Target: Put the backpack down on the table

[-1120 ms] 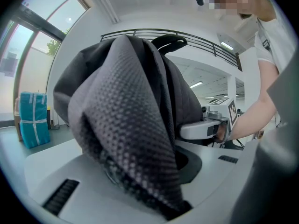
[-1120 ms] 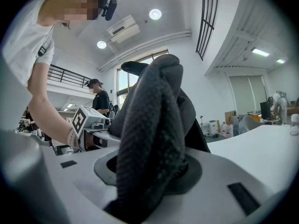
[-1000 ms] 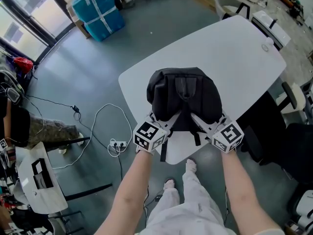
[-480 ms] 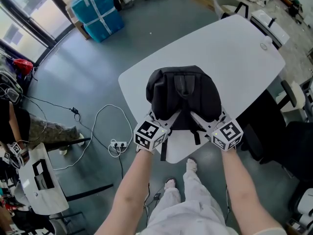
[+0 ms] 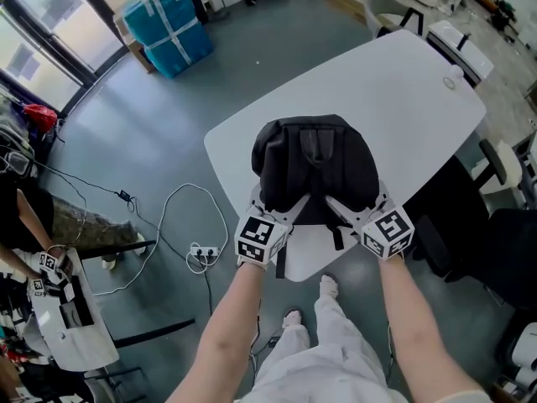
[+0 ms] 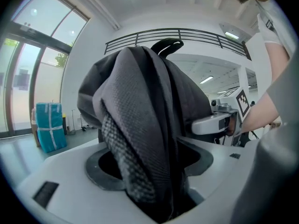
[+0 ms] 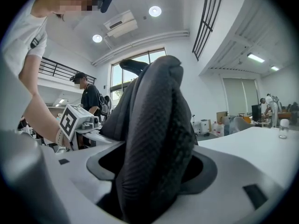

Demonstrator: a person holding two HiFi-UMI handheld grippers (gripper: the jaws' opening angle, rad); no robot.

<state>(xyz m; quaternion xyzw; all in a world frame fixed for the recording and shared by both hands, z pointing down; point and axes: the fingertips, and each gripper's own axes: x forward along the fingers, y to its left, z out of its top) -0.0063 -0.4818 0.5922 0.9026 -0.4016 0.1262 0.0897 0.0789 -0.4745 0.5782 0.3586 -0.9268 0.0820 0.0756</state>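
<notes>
A black backpack (image 5: 315,162) stands on the white table (image 5: 403,82), near its front edge, with its shoulder straps facing me. My left gripper (image 5: 275,208) is at the bag's lower left. One black mesh strap (image 6: 140,139) runs between its jaws with a gap beside it. These jaws have just been opening. My right gripper (image 5: 346,210) is at the lower right, around the other padded strap (image 7: 154,139). Its jaws have also just been opening and stand off the strap. Each gripper view shows the other gripper: the right (image 6: 215,122) and the left (image 7: 79,120).
A blue wrapped box (image 5: 168,19) stands on the floor at the back left. Cables and a power strip (image 5: 201,250) lie left of the table. Chairs (image 5: 503,166) crowd the right side. A white cart (image 5: 67,317) is at the lower left. A person (image 7: 88,97) stands behind.
The left gripper has shifted slightly back toward the table's near edge. The backpack stays in the same place on the table, and the right gripper has hardly moved.
</notes>
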